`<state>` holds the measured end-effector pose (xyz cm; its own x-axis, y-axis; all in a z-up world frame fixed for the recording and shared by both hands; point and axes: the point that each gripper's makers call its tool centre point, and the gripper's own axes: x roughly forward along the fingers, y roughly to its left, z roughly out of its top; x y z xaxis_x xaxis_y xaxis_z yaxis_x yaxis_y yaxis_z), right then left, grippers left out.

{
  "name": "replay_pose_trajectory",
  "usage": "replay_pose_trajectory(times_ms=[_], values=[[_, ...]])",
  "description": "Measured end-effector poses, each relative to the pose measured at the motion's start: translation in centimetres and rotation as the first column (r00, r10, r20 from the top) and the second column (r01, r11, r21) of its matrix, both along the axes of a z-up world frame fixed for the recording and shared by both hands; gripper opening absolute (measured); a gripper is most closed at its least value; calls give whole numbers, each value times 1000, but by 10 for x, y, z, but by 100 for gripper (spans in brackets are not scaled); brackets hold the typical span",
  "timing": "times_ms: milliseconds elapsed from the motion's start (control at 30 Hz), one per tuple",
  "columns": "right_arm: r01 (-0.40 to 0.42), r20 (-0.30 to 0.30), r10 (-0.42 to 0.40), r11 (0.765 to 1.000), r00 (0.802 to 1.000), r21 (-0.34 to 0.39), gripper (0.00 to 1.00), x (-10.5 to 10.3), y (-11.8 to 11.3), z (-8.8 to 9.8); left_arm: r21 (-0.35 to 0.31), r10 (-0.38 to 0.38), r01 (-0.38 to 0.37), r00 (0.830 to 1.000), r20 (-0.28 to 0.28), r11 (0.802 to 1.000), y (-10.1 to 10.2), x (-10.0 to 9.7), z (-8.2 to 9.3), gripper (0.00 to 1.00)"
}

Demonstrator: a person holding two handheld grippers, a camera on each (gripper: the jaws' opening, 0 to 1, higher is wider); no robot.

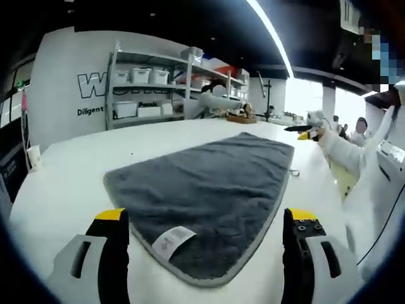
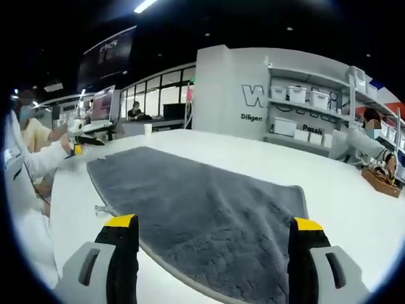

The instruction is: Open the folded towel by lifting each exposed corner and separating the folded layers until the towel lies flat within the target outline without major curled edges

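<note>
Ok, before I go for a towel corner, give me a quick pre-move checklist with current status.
1. Left gripper open, holding nothing: ok.
2. Right gripper open, holding nothing: ok.
3. Grey towel on the white table, near edge between the left jaws: ok.
4. Care label at the near edge, not curled: ok.
5. Remaining folded layers: cannot tell.
6. Target outline on the table: cannot tell.
</note>
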<state>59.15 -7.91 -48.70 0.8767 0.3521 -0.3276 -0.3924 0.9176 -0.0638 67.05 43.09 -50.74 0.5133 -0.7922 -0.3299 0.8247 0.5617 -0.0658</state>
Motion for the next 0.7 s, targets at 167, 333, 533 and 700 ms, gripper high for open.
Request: replay_pose_trajectory(times_ms=[167, 333, 533, 700], values=[[-29, -7, 29, 999, 1000, 13, 99, 27, -4, 2, 6, -23, 23, 1000, 13, 1000, -6, -13, 2, 100], [-60, -43, 60, 998, 997, -2, 99, 65, -8, -6, 3, -34, 34, 999, 15, 999, -8, -19, 3, 100], [-48, -81, 49, 999, 996, 13, 99, 115, -23, -19, 1, -19, 19, 1000, 13, 1000, -6, -19, 5, 100], [-7, -117, 14, 998, 993, 63, 99, 149, -37, -33, 6, -9, 9, 1000, 9, 1000, -5, -18, 5, 100]])
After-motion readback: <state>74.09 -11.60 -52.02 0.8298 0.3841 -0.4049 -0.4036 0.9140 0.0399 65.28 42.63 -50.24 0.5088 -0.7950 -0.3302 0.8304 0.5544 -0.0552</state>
